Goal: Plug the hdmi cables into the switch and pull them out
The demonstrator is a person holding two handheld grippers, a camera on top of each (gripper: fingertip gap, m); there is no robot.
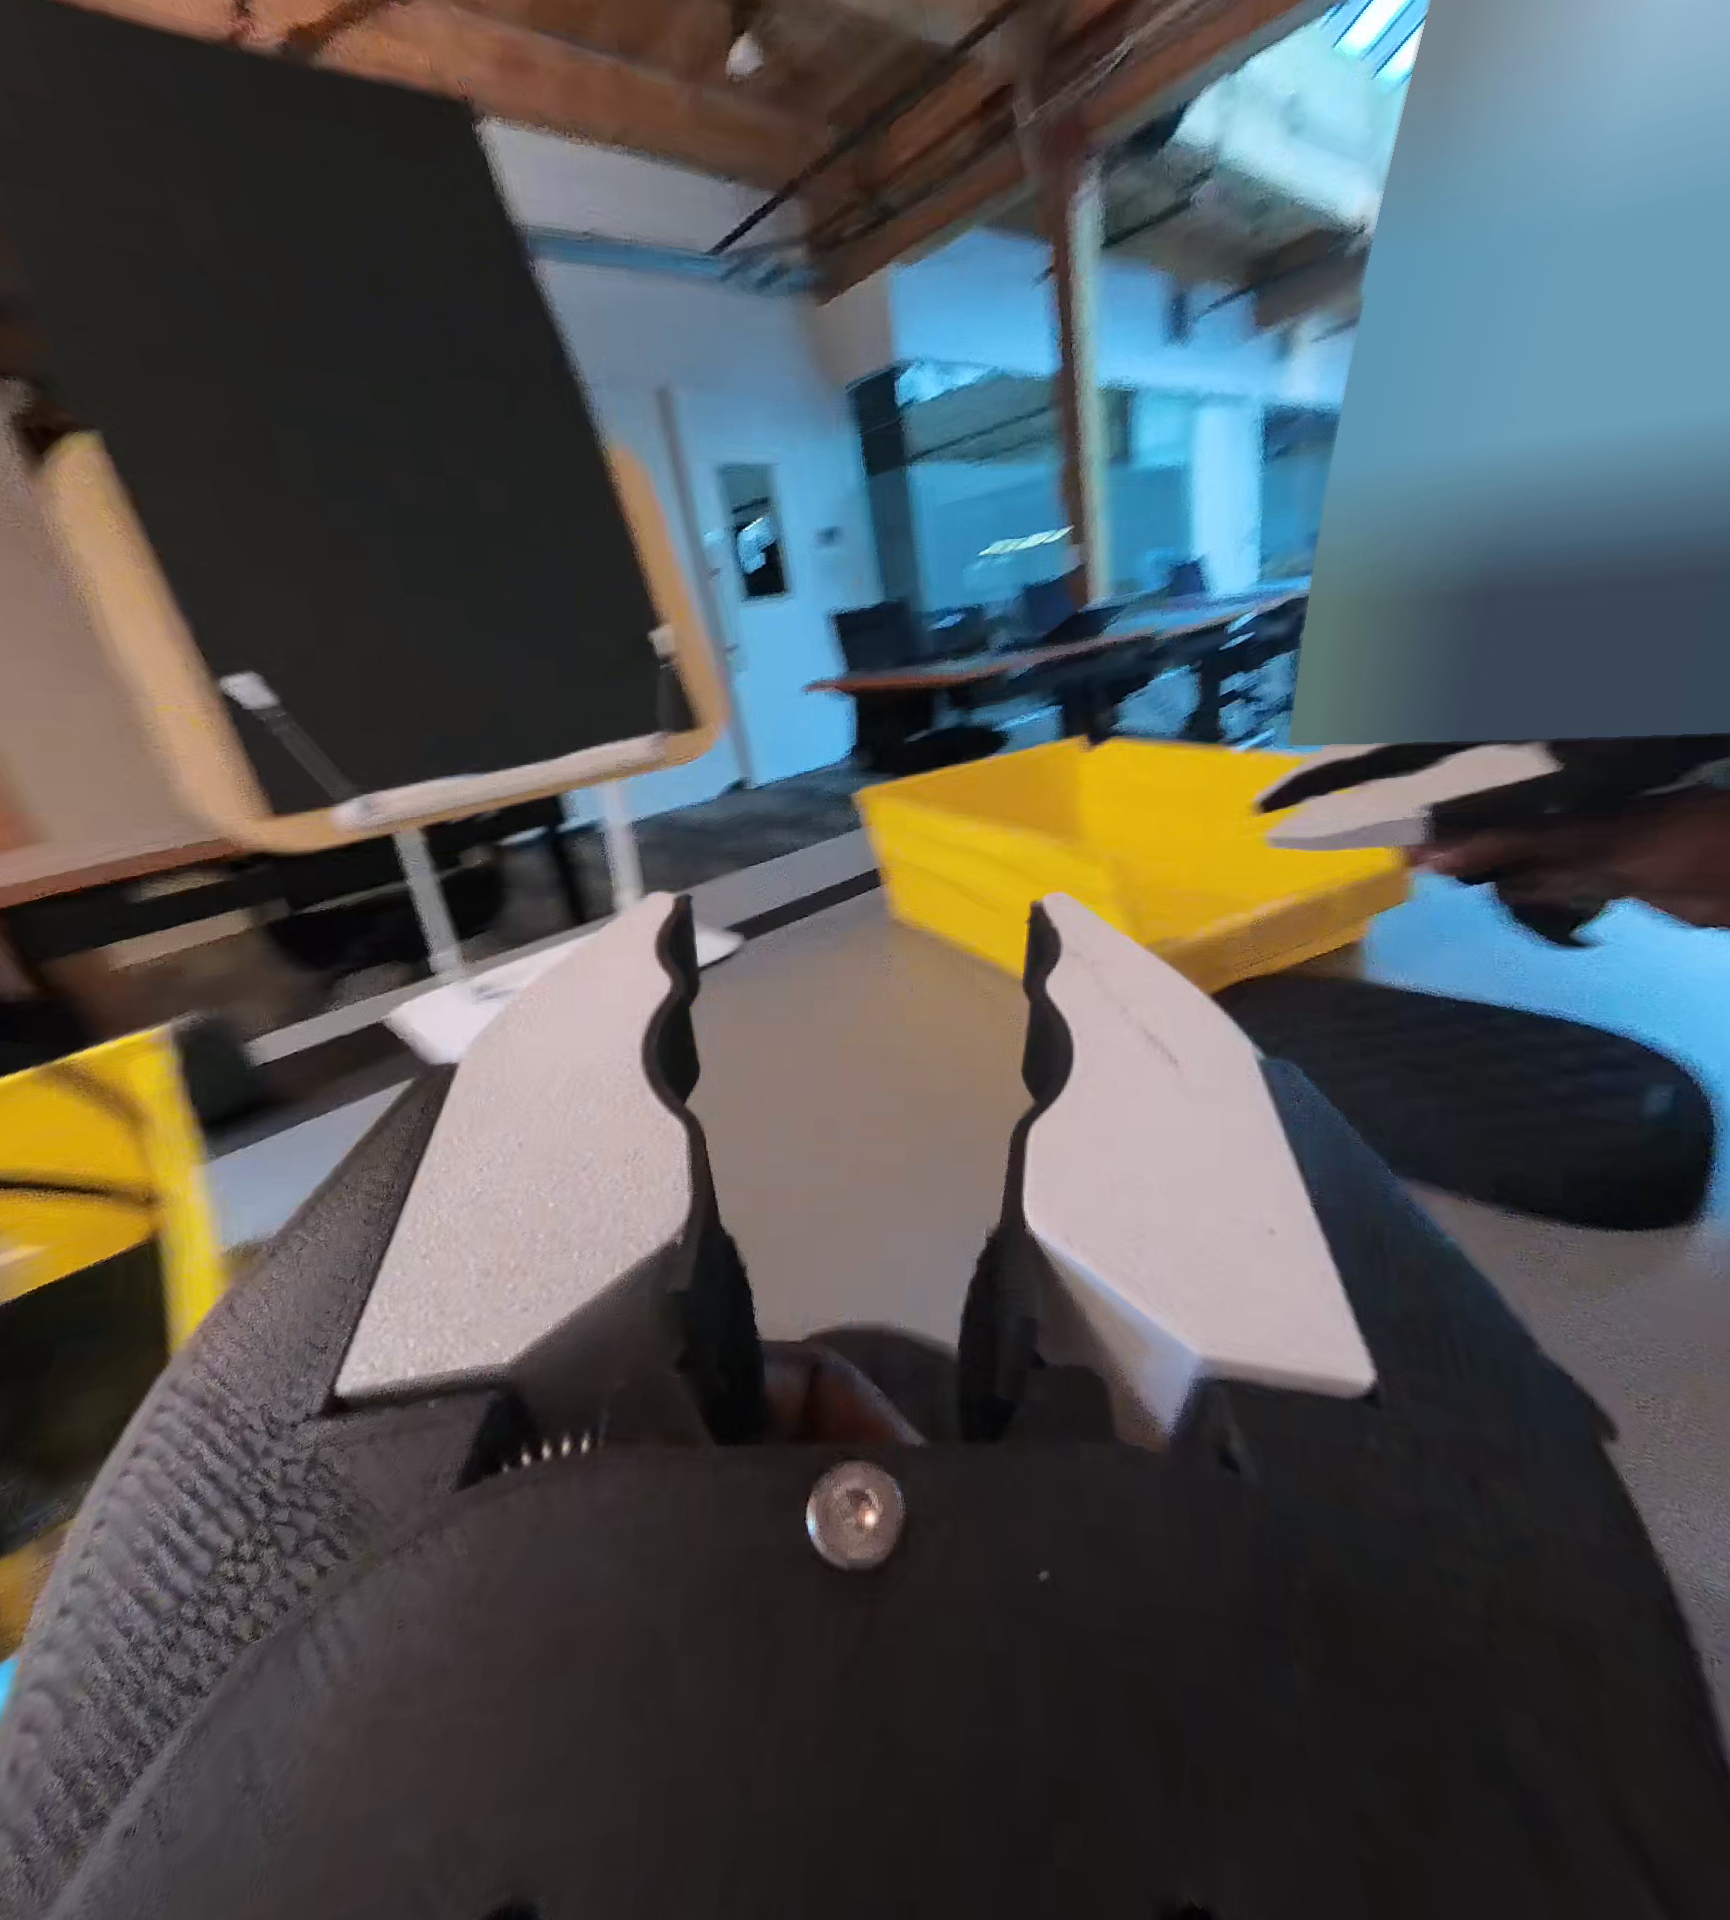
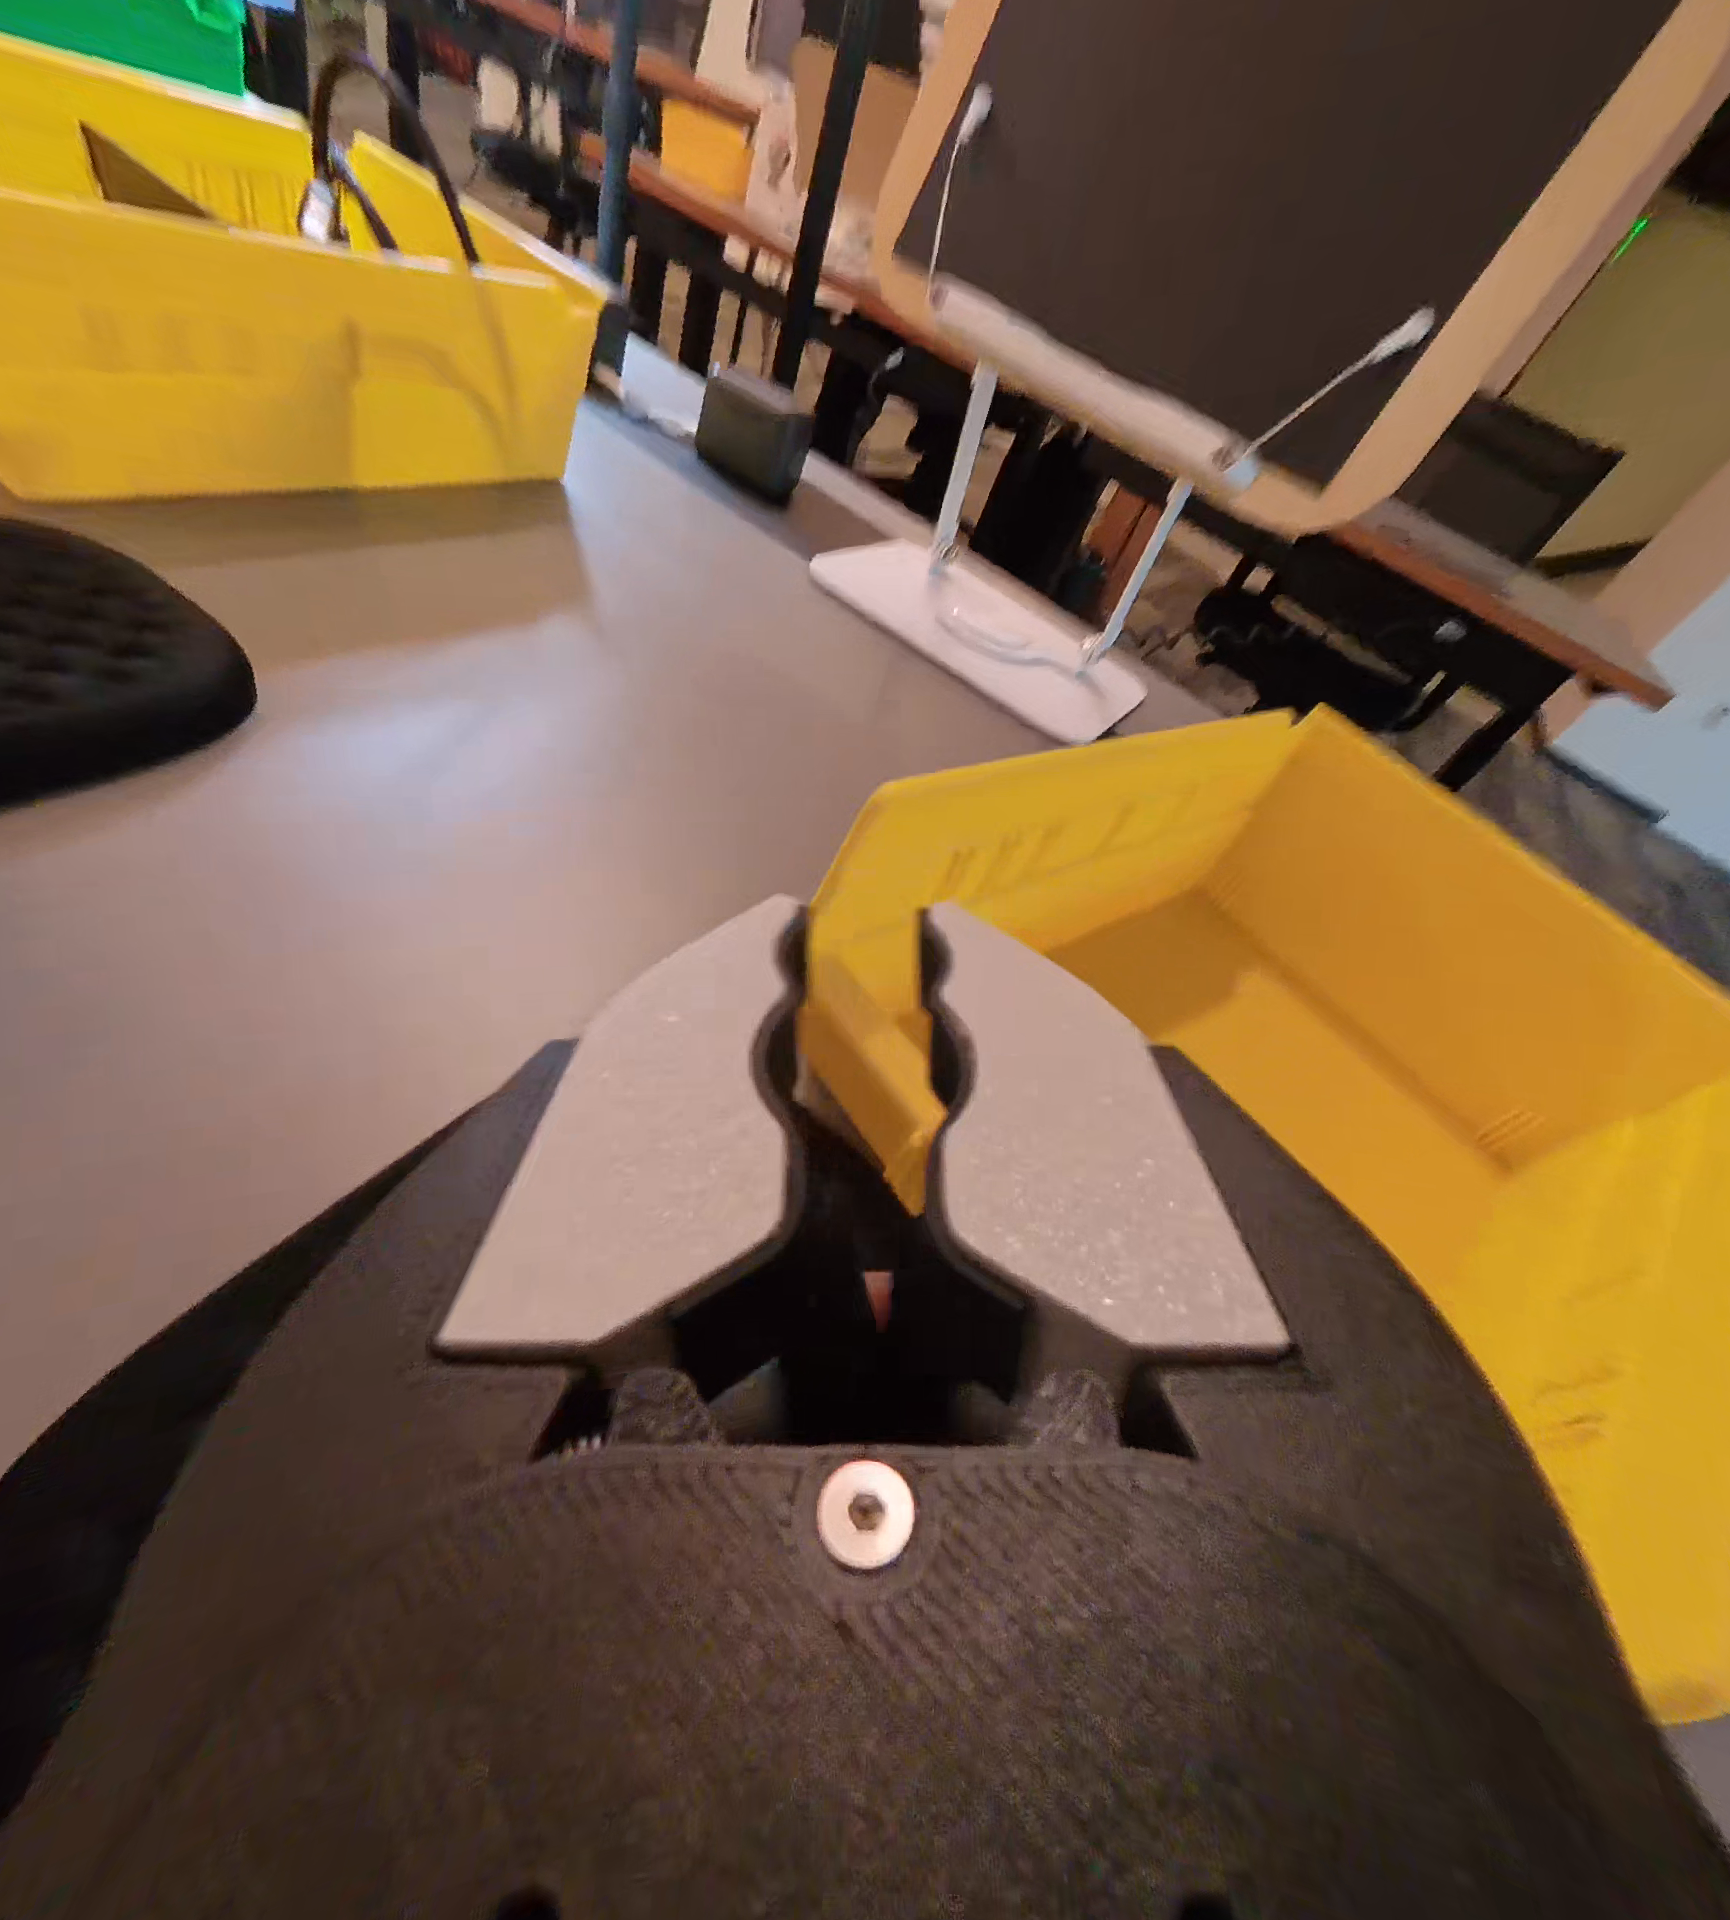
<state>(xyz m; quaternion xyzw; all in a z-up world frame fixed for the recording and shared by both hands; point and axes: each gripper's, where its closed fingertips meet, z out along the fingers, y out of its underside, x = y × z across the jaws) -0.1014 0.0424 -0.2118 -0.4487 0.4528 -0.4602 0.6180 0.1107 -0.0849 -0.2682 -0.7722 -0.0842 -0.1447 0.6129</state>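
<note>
My left gripper (image 1: 861, 920) is open and empty, held above the grey table (image 1: 840, 1122). My right gripper (image 2: 861, 935) is shut on the near rim of an empty yellow bin (image 2: 1360, 987) and holds it tilted. In the left wrist view the same bin (image 1: 1069, 842) sits ahead with the right gripper (image 1: 1292, 816) at its right rim. Black cables (image 2: 373, 177) loop out of a second yellow bin (image 2: 217, 343) at the far left. A small black box (image 2: 752, 431) stands at the table's far edge. I cannot tell whether it is the switch.
A black mesh pad (image 2: 40, 665) lies on the table's left; it also shows in the left wrist view (image 1: 1463, 1101). A dark wood-framed board (image 2: 1256, 208) stands on a white stand base (image 2: 975, 644) at the far edge. Another yellow bin (image 1: 40, 1174) shows at the left. The tips of one gripper are about 25 centimeters away from the tips of the other.
</note>
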